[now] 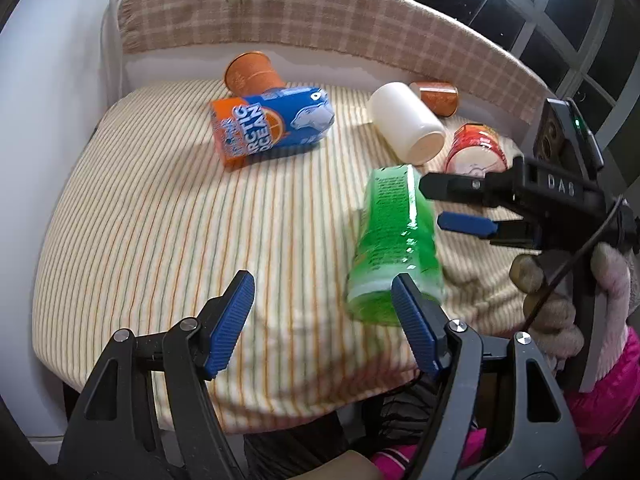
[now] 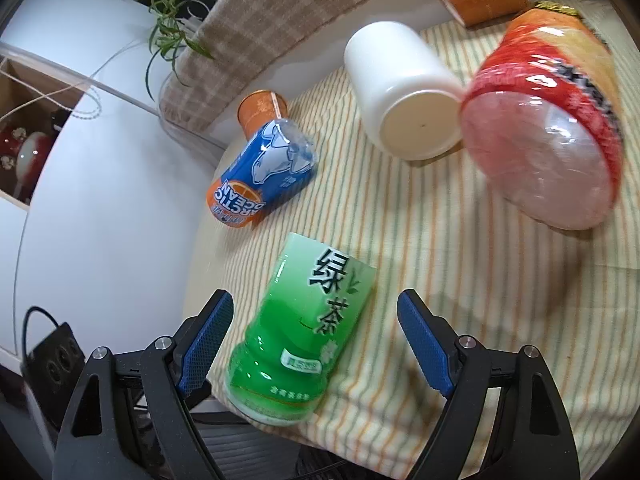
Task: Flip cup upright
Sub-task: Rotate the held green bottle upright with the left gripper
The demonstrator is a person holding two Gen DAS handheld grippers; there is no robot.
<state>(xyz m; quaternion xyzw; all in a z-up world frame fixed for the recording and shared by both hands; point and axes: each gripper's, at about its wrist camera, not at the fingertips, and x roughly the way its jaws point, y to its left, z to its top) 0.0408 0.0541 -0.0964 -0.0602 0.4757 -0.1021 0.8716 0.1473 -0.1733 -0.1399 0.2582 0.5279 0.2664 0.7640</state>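
A green tea cup (image 1: 394, 248) lies on its side near the front edge of the striped cloth; in the right wrist view (image 2: 304, 332) it lies between the open jaws. My right gripper (image 2: 316, 340) is open around it, not touching; it shows in the left wrist view (image 1: 444, 204) beside the cup's far end. My left gripper (image 1: 324, 320) is open and empty, its right finger (image 1: 416, 324) just in front of the cup's near end.
Other cups lie on their sides: a blue and orange one (image 1: 272, 128), a white one (image 1: 406, 122), a red one (image 1: 476, 148), two orange ones (image 1: 250, 74) (image 1: 438, 98). A checked padded back (image 1: 320, 20) borders the far side. The striped cloth (image 1: 160, 220) drops off at the front.
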